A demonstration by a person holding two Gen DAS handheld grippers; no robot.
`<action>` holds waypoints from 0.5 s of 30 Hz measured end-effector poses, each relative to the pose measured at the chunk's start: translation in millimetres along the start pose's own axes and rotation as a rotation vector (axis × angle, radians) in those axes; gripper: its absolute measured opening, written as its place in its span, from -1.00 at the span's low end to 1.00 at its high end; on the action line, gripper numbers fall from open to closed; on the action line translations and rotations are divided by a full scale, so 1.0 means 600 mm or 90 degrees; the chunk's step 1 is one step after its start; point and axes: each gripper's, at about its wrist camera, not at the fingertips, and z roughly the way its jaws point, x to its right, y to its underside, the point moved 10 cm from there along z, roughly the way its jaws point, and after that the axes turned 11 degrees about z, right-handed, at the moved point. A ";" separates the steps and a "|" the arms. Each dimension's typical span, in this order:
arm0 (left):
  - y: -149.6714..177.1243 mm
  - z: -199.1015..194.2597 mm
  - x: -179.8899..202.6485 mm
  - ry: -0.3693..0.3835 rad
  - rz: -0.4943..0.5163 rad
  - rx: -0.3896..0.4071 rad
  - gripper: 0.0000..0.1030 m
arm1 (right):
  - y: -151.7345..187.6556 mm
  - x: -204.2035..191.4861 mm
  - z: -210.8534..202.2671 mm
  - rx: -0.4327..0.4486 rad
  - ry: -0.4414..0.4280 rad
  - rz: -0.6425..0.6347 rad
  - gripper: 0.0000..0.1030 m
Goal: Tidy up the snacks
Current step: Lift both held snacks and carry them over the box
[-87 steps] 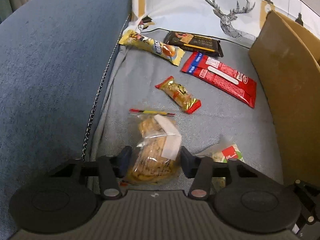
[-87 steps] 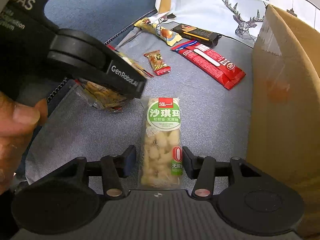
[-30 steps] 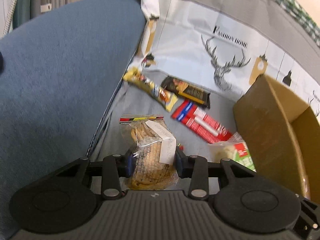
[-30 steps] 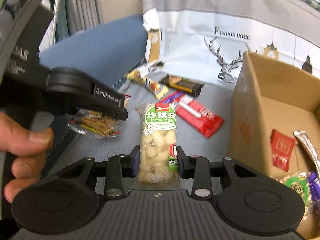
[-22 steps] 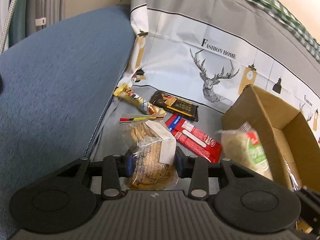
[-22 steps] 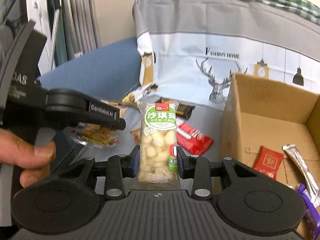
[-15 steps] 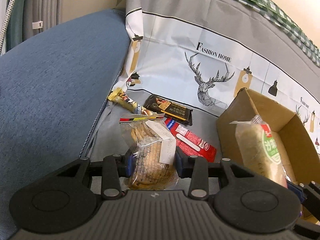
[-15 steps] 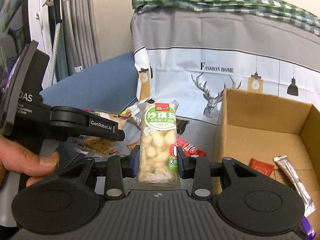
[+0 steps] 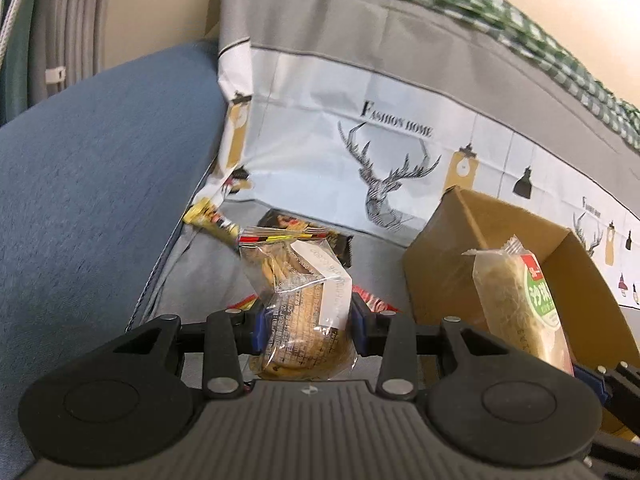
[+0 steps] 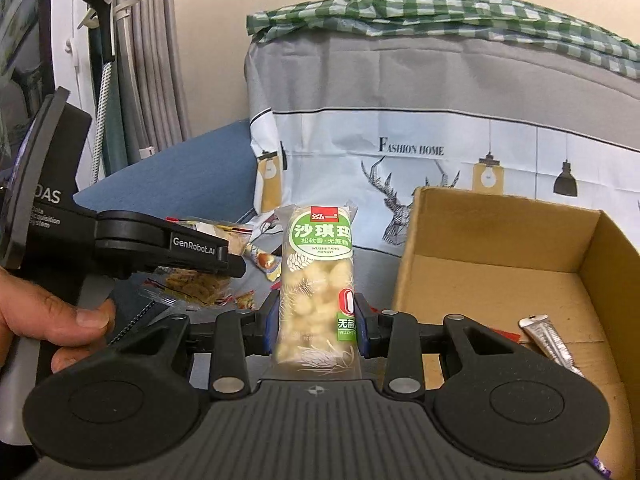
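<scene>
My left gripper [image 9: 306, 330] is shut on a clear bag of cookies [image 9: 300, 300] and holds it up above the grey sofa seat. My right gripper [image 10: 316, 324] is shut on a green-labelled rice-puff snack bar [image 10: 318, 280], held upright. That bar also shows at the right of the left wrist view [image 9: 520, 300], next to the open cardboard box [image 9: 448, 256]. The box [image 10: 500, 240] sits to the right in the right wrist view. The left gripper and the cookie bag [image 10: 192, 280] show at the left there.
A yellow snack bar [image 9: 208, 216] and a dark packet [image 9: 288, 224] lie on the seat by the deer-print cover [image 9: 384, 160]. A blue armrest [image 9: 100, 200] rises on the left. A silver sachet [image 10: 548, 336] lies inside the box.
Both grippers have risen from the seat with their snacks and tilted upward. The right gripper with the snack bar has come closer to the box.
</scene>
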 end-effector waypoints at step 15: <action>-0.055 -0.058 0.118 0.067 0.035 0.141 -0.16 | -0.064 0.097 -0.044 0.097 0.061 0.075 -0.27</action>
